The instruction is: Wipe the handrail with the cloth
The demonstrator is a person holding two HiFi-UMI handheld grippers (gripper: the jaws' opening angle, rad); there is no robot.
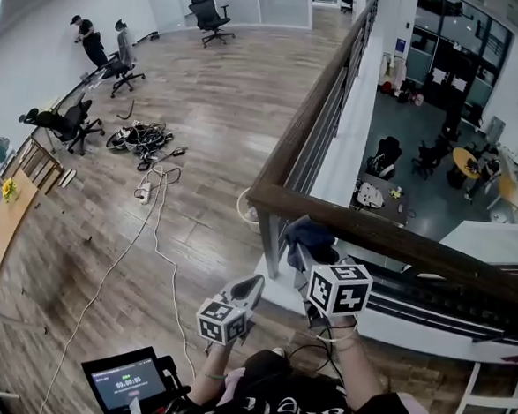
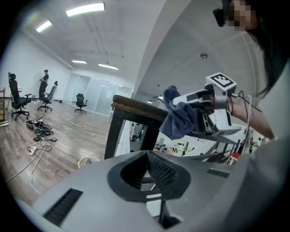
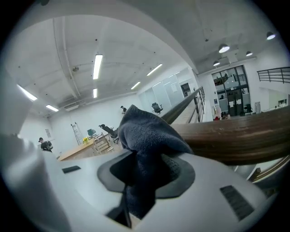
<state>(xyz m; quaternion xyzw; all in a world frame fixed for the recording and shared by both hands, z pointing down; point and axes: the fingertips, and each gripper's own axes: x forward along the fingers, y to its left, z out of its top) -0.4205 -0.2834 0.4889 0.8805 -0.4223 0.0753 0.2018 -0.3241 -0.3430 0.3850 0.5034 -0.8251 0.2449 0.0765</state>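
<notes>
Dark blue fleecy cloth (image 1: pixel 307 235) is clamped in the right gripper (image 1: pixel 316 255) at frame centre, apparently to rub the near side of the brown wooden handrail (image 1: pixel 389 238). At lower centre, the left gripper (image 1: pixel 251 289) waits aside, jaws together, empty.

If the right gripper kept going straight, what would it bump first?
Probably the wooden handrail, just beyond the cloth that the right gripper holds, though the depth is hard to judge.

The left gripper (image 2: pixel 147 156) is aiming at the wooden handrail (image 2: pixel 136 105), its fingers (image 2: pixel 161 170) pressing together on nothing. Beyond, the right gripper (image 2: pixel 183 99) is clamping a blue cloth (image 2: pixel 179 118) just beside that rail.
</notes>
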